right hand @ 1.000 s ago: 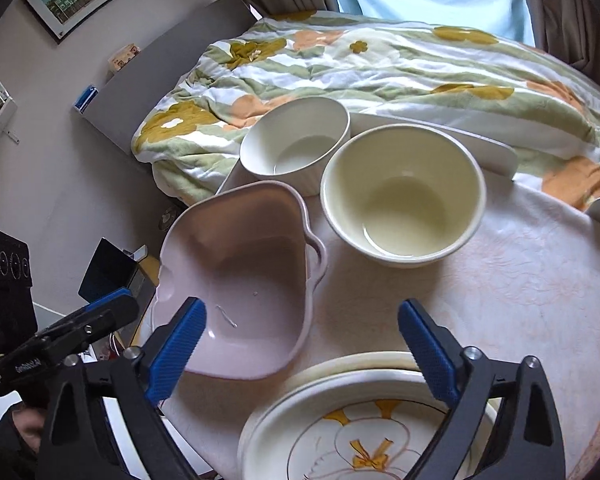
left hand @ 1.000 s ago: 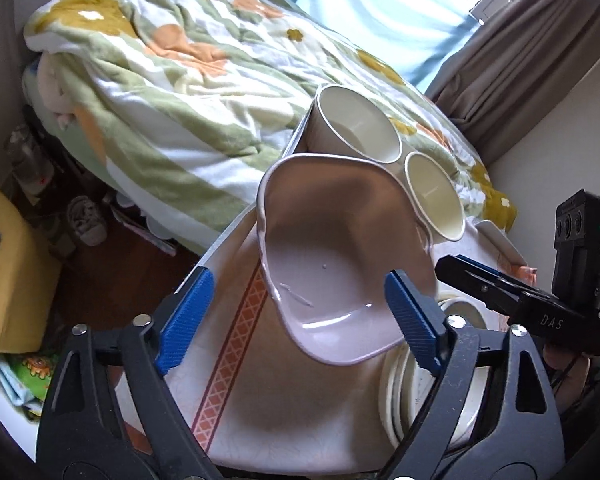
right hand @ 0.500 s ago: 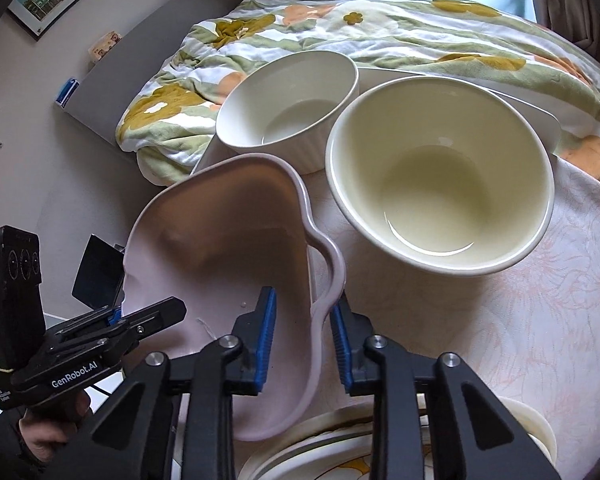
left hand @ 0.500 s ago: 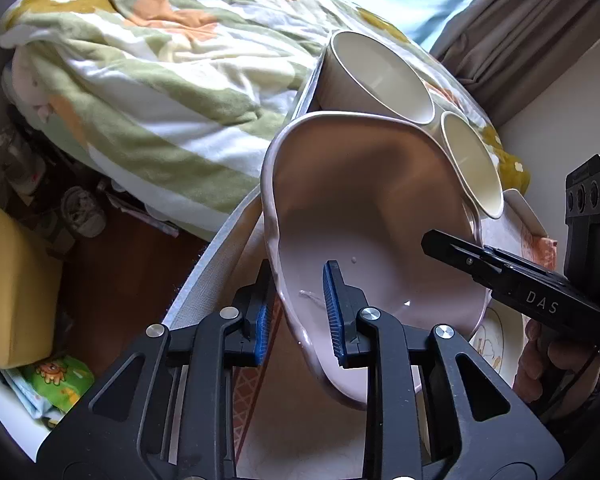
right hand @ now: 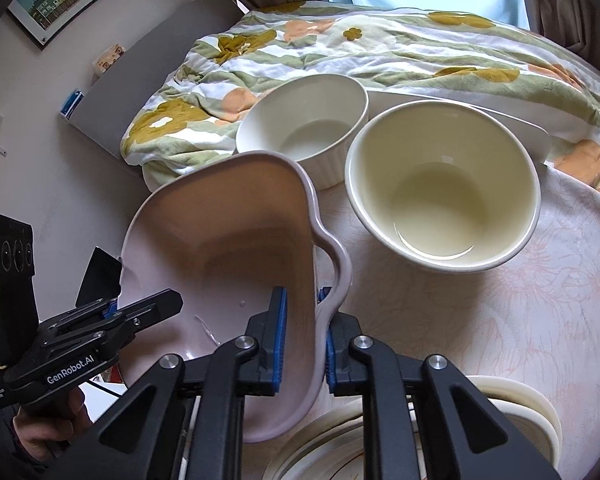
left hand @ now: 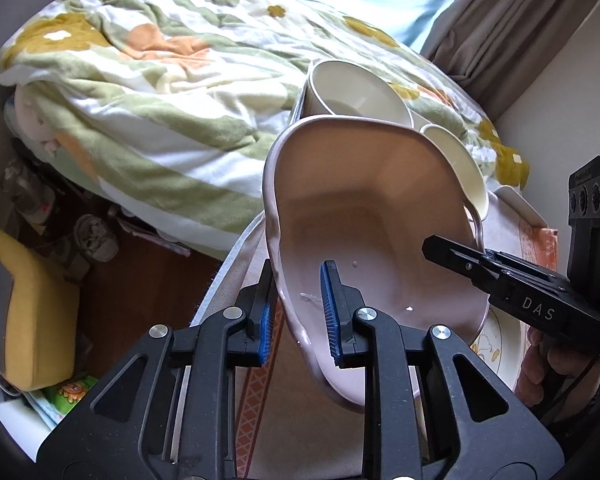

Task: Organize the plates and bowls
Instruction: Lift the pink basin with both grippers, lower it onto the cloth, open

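A round table (right hand: 540, 320) stands right against the bed, covered with a pale cloth printed with faint peach flowers and an orange patterned band (left hand: 256, 396) near its edge. On it sit a ribbed white bowl (right hand: 304, 128) and a larger cream bowl (right hand: 444, 200), side by side at the far edge. A stack of cream plates (right hand: 532, 420) lies at the near edge.

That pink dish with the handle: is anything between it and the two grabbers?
No. The left gripper and the right gripper have just closed onto opposite walls of the pink dish, pads on either side of each wall. Nothing sits between pads and dish; the cream bowl and white ribbed bowl stand beyond it.
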